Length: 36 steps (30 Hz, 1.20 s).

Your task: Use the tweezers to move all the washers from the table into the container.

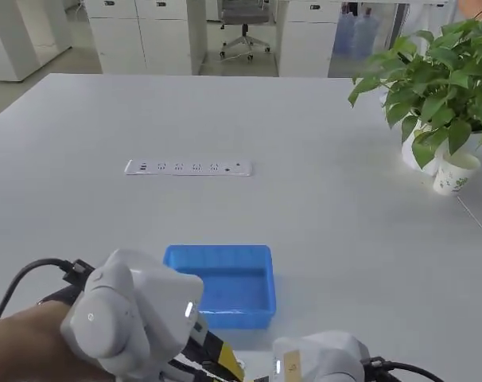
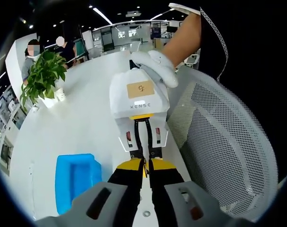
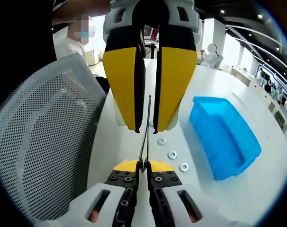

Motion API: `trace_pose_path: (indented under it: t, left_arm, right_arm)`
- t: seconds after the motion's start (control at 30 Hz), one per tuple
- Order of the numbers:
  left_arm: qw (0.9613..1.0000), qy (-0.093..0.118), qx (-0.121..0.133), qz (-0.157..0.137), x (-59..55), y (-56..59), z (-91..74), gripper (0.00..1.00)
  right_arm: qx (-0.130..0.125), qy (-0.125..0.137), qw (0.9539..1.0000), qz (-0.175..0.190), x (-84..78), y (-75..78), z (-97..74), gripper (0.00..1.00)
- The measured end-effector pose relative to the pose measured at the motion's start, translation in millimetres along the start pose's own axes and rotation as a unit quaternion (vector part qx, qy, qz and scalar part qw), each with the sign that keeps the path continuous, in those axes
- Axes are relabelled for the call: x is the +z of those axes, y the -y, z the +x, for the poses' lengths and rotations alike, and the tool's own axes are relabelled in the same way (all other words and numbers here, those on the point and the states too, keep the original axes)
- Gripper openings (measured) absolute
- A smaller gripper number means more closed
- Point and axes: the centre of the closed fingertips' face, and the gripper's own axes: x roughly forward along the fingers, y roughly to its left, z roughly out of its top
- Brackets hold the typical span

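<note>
Slippage is the worry: the right gripper (image 3: 143,166) clamps the tweezers (image 3: 145,142) by the rear end, and the left gripper (image 3: 149,126) stands narrow around their prongs (gripping or not, I cannot tell). Dropped, they could scatter the three washers (image 3: 172,154) lying on the table (image 3: 238,198) beside the blue container (image 3: 224,135).

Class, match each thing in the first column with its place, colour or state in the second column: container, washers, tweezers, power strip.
Column one:
1 container
2 washers
3 tweezers
4 power strip

Column two:
A gripped by the right gripper
B blue
C white, farther along the table than the container
D lying loose on the table beside the container

Pairs: 1-B, 2-D, 3-A, 4-C
</note>
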Motion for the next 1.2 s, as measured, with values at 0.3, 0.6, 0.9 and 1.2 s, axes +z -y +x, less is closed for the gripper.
trace_pose_path:
  t: [0.3,0.6,0.9,1.2]
  left_arm:
    - [0.9996,0.026,-0.002,-0.008,2.7,0.7,0.3,0.05]
    - [0.9998,0.019,-0.006,-0.007,3.2,1.4,-0.3,0.04]
    - [0.9998,0.016,-0.009,-0.005,5.0,-5.0,-1.9,0.05]
    - [0.9998,0.018,-0.010,0.004,8.0,-12.1,-0.8,0.05]
  right_arm:
    - [-0.001,0.002,1.0000,0.000,0.3,-0.1,0.2,0.08]
    - [-0.003,0.004,1.0000,0.006,0.0,0.3,-1.0,0.10]
    - [-0.014,0.007,0.9998,0.008,1.6,6.8,-4.0,0.11]
    - [-0.030,0.009,0.9994,0.015,-0.7,17.5,-9.1,0.11]
